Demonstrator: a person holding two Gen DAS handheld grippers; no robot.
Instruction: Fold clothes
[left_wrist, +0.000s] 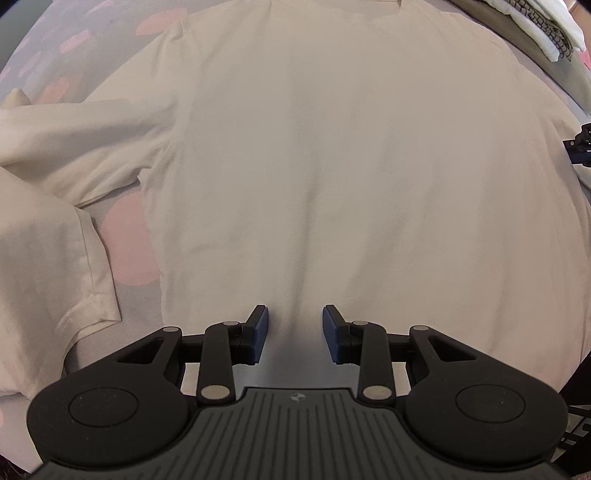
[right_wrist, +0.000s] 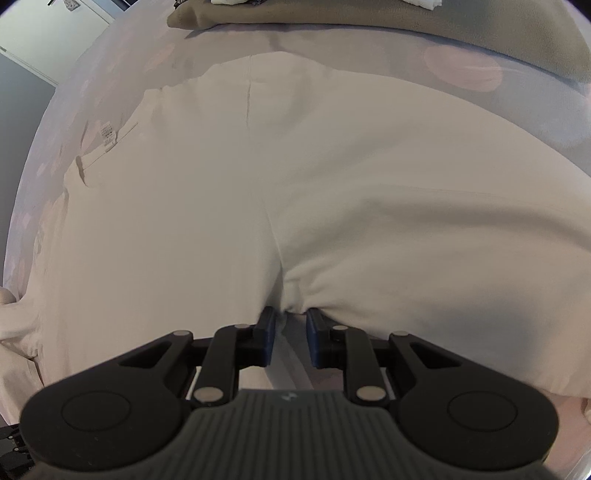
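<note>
Left tool (left_wrist: 294, 334) hovered wide over the shirt (left_wrist: 332, 166) hem, collar at the bed's (left_wrist: 125, 229) far edge. Right tool (right_wrist: 291, 338) pinched bunched shirt fabric.

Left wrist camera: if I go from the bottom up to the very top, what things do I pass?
Left claw → cream shirt spread flat → folded white cloth with a dark pattern at the top right corner.

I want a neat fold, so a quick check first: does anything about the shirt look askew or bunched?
Mostly flat, but two things stand out. The cream shirt is puckered into a ridge at its hem where the right hand-held gripper meets it. Its sleeve lies crumpled and doubled over, off to the left.
</note>
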